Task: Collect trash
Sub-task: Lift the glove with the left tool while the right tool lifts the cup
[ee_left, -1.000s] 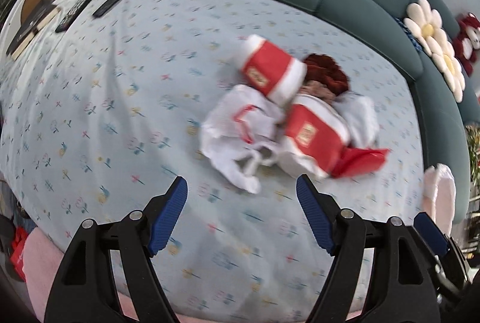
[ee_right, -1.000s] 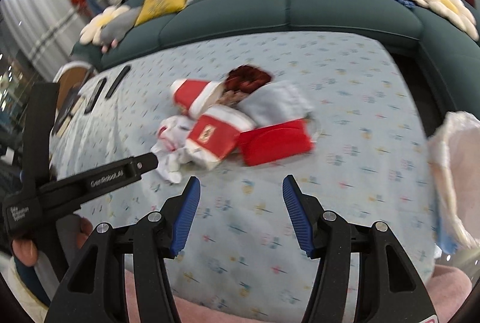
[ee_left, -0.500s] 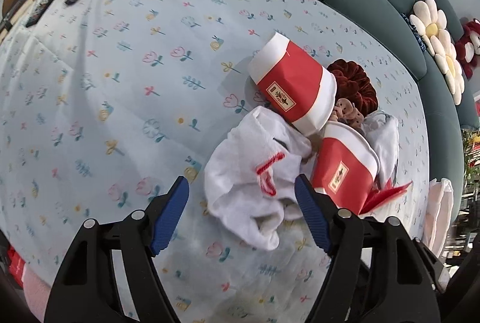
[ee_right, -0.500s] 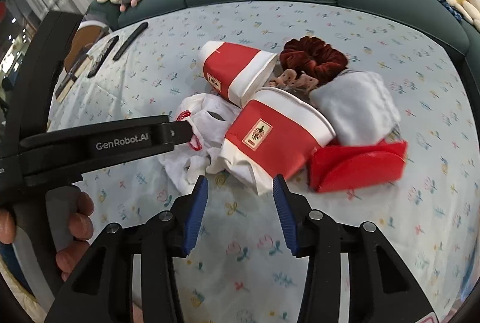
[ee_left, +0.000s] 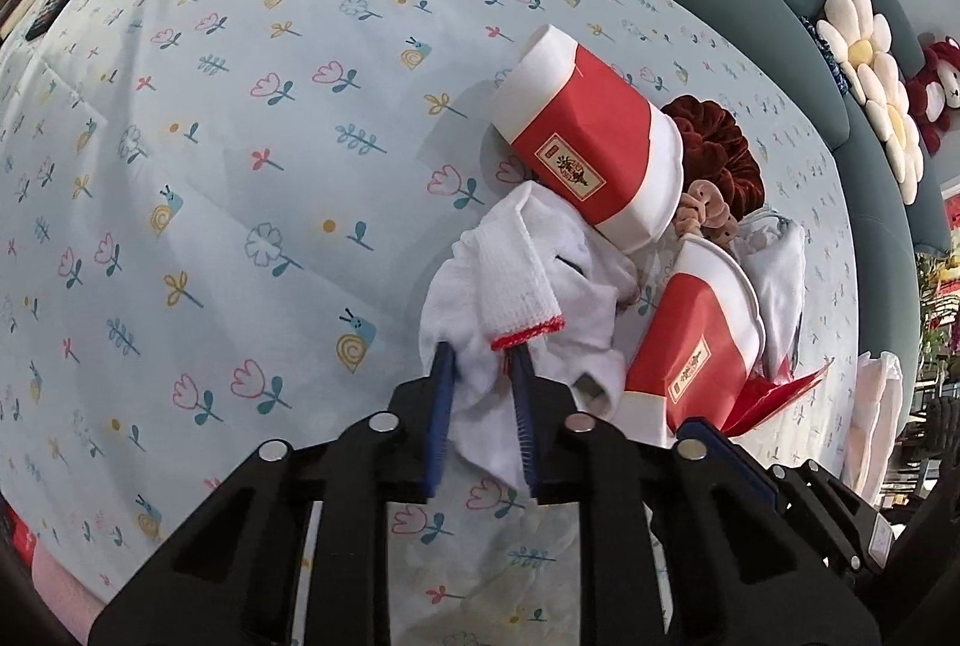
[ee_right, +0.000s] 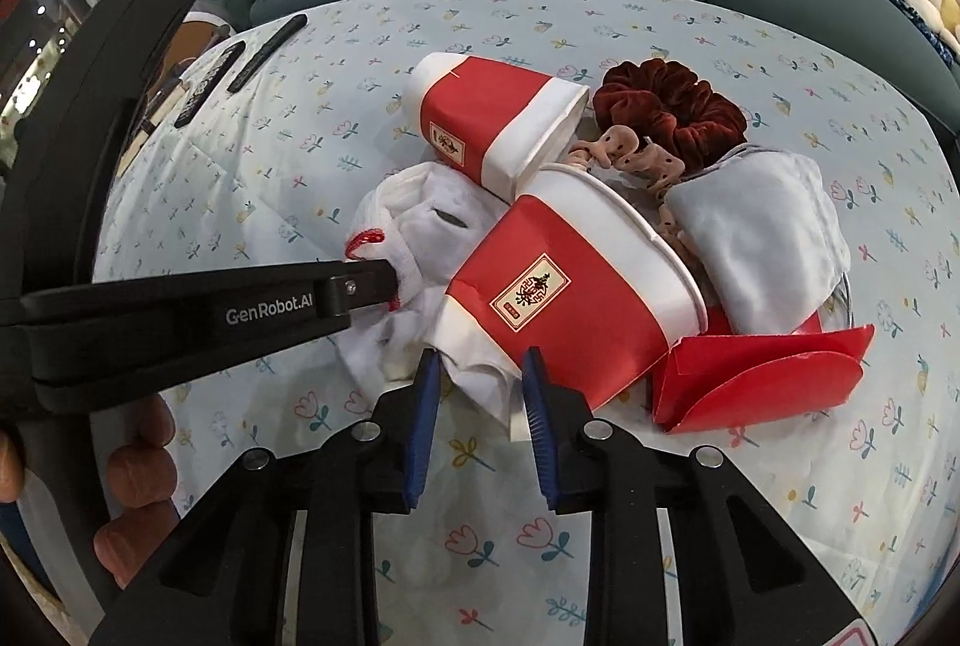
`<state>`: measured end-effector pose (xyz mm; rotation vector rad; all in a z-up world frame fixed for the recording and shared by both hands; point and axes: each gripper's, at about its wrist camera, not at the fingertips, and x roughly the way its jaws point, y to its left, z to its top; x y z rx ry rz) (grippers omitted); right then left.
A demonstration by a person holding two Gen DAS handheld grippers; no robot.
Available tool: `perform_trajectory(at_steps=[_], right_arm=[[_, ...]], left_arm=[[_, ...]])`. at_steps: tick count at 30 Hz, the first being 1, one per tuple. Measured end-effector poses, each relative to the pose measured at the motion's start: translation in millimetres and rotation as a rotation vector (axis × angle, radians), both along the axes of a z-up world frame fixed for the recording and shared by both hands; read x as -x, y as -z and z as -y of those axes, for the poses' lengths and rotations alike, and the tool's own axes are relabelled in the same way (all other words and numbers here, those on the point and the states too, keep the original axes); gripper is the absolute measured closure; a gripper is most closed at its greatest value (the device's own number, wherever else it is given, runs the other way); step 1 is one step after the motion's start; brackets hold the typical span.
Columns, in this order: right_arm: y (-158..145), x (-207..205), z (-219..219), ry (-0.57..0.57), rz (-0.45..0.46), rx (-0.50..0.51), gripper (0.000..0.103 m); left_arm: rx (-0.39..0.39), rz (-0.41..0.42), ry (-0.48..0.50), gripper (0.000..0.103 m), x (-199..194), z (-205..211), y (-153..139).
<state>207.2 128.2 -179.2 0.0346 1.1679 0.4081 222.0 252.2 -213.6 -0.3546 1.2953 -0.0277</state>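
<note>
The pale blue flower-printed tablecloth (ee_left: 252, 178) carries a heap toward the table's right edge: two tipped red-and-white paper cups (ee_right: 576, 286) overlapping a crumpled white cloth (ee_left: 528, 298). Left gripper (ee_left: 480, 394) fingers pinch the cloth; right gripper (ee_right: 480, 388) fingers clamp the nearer cup's base.

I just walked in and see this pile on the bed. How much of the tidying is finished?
Nothing looks cleared yet. The left gripper is clamped on the white cloth; the right gripper pinches the near paper cup. The other cup, scrunchie and red carton remain piled together.
</note>
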Motion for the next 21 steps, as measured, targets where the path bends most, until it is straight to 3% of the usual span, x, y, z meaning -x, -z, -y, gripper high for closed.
perform_trajectory(at_steps=[6, 21], right_arm=[[-19.2, 13.6, 6.9, -0.003, 0.031, -0.024, 0.083], [-75.2, 53.5, 36.3, 0.045, 0.124, -0.112, 0.087]], left_arm=[[-0.007, 0.026, -0.016, 0.094, 13.8, -0.1, -17.2], [-0.026, 0.171, 0.006, 0.094, 51.6, 26.4, -101.7]])
